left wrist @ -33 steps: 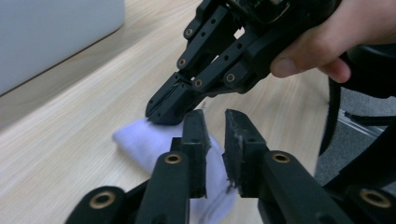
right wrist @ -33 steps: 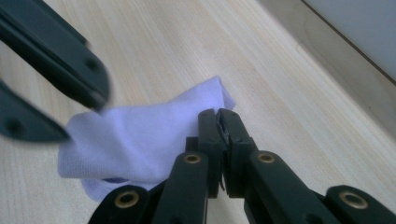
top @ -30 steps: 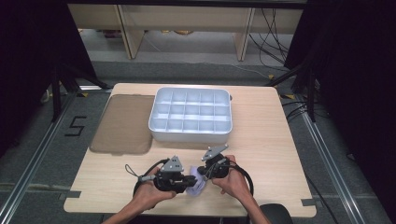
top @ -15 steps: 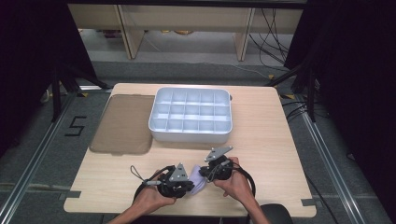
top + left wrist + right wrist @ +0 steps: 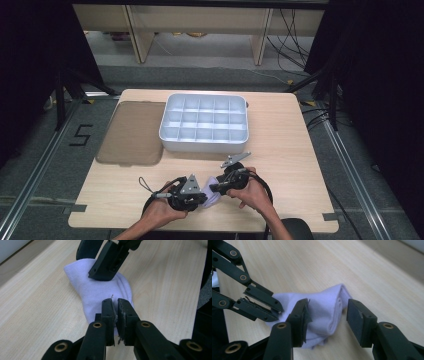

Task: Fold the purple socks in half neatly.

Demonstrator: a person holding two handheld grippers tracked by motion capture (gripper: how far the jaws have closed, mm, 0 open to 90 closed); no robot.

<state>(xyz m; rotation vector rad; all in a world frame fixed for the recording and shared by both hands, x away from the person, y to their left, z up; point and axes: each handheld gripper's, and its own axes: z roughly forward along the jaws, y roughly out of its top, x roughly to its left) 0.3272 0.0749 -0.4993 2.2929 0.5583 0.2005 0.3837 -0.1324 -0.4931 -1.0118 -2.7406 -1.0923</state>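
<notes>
Pinching one end of a pale lilac sock [image 5: 100, 292] low at centre of the high view, on the counter [image 5: 300, 150]: left gripper [image 5: 115, 306], jaws pressed together on a fold of the fabric. Straddling the other end, right gripper [image 5: 327, 312], jaws spread either side of the bunched cloth, not yet closed on it. Seen in the high view: both grippers close together near the counter's lower edge, sock between them, a hand behind each.

Risks, judged from here: too thin a bite on the left, letting the fabric slide free under any pull; right jaws closing on only the top layer and leaving the rest of the roll behind; the two sets of jaws, so near each other, knocking together; tugging in opposite directions and stretching the sock flat instead of lifting it.

Count: one sock; two grippers; one white tray [image 5: 204, 125] with fifteen cells in three rows of five, all apparently empty, at centre frame; one brownish lid [image 5: 132, 132] lying flat just left of it.
</notes>
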